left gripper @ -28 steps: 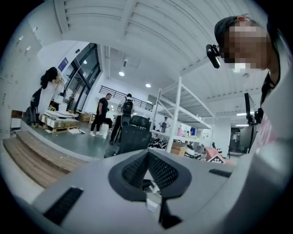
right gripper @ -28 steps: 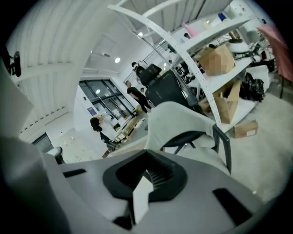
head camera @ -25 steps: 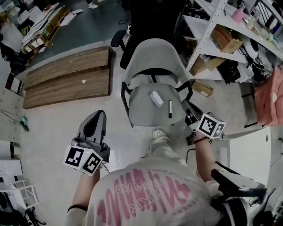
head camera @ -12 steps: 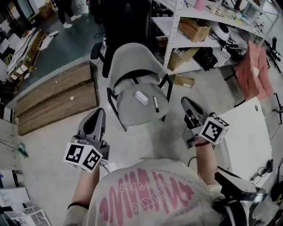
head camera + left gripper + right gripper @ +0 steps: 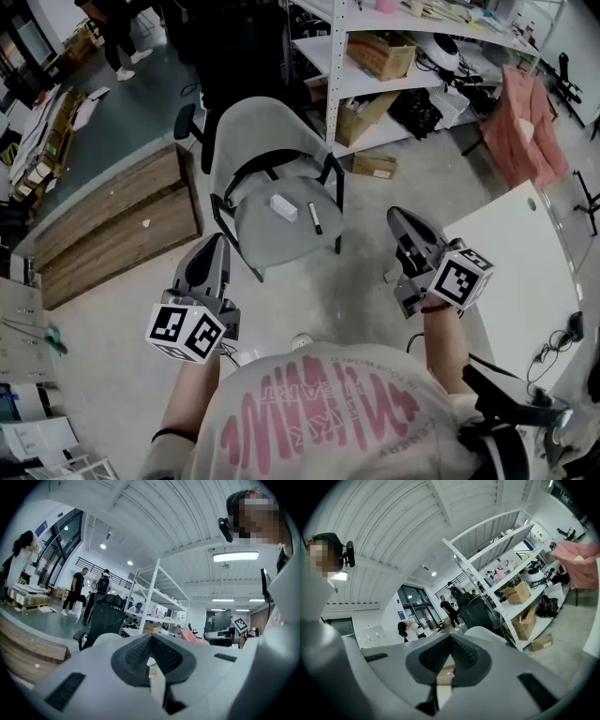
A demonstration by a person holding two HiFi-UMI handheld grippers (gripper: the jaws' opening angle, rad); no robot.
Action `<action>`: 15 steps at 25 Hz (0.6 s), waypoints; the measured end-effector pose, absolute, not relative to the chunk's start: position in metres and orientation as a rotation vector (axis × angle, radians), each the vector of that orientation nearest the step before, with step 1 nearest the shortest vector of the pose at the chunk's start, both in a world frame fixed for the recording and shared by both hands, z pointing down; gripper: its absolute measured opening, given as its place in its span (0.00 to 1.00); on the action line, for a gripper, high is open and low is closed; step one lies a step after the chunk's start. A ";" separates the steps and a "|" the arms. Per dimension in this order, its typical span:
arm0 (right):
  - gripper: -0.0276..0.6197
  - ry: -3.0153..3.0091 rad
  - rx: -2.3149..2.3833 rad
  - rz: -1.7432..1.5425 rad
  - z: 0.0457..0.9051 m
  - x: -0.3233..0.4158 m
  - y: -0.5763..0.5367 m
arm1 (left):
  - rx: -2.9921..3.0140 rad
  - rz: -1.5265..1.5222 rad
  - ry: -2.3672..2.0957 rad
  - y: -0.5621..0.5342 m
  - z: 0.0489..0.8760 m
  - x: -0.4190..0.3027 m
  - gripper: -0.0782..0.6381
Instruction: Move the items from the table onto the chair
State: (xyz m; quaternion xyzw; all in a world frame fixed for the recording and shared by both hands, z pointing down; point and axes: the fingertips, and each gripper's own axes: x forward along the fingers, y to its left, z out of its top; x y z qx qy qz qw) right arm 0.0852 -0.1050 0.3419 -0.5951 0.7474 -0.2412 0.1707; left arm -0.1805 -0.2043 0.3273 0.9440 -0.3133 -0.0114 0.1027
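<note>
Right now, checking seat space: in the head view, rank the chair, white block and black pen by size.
1. chair
2. white block and black pen: too alike to rank; pen longer, block wider.

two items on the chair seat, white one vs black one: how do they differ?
Colour: the white block is pale, the marker is black.
Shape: the block is short and boxy, the marker long and thin.
Place: in the head view the block lies left of the marker.
Both lie flat on the chair seat, apart.

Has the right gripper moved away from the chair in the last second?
Yes. The right gripper was at the front corner of the chair; now bare floor separates them, and it sits nearer the white table.
</note>
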 end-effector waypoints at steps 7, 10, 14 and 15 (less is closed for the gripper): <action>0.06 2.093 -1.742 -0.647 0.338 0.118 -0.053 | 2.830 -0.003 -0.804 -0.172 0.334 -0.133 0.12; 0.06 2.053 -1.799 -0.618 0.337 0.140 -0.022 | 2.899 0.007 -0.696 -0.150 0.331 -0.100 0.12; 0.06 1.941 -1.915 -0.576 0.339 0.185 0.033 | 2.958 0.025 -0.542 -0.121 0.331 -0.043 0.12; 0.06 1.904 -1.940 -0.562 0.339 0.197 0.049 | 2.966 0.021 -0.507 -0.113 0.331 -0.029 0.12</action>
